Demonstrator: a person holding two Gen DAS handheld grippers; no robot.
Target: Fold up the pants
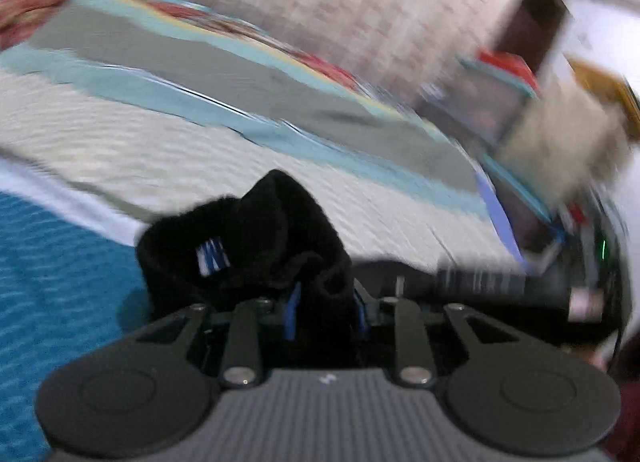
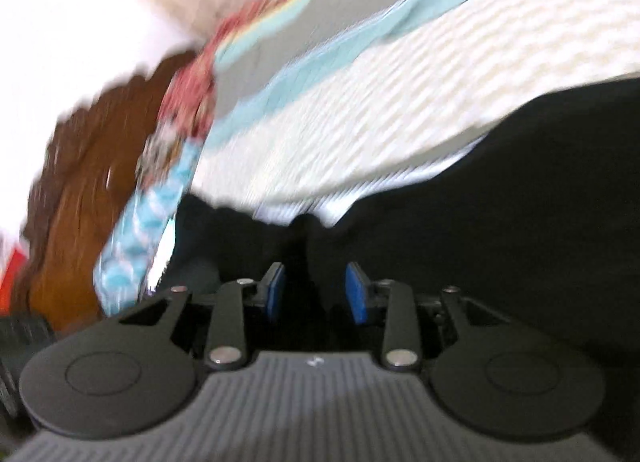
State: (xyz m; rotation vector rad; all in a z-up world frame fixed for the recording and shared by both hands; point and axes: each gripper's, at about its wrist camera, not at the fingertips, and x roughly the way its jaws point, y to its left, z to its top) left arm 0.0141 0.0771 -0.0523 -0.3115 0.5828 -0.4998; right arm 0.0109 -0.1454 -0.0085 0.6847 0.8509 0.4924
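The black pants (image 1: 256, 234) are bunched up between the blue pads of my left gripper (image 1: 326, 310), which is shut on them above the bed. A small blue and white label (image 1: 212, 256) shows on the cloth. In the right wrist view the black pants (image 2: 500, 201) spread across the lower right. A fold of the pants stands between the blue pads (image 2: 356, 298) of my right gripper (image 2: 316, 294), which is shut on it. Both views are blurred by motion.
The bed has a white ribbed cover (image 1: 200, 149) with teal and grey stripes (image 1: 224, 73) and a blue cloth (image 1: 48, 282) at the near left. A brown wooden headboard (image 2: 92, 181) is at the left of the right wrist view. Shelves with clutter (image 1: 520, 109) stand at right.
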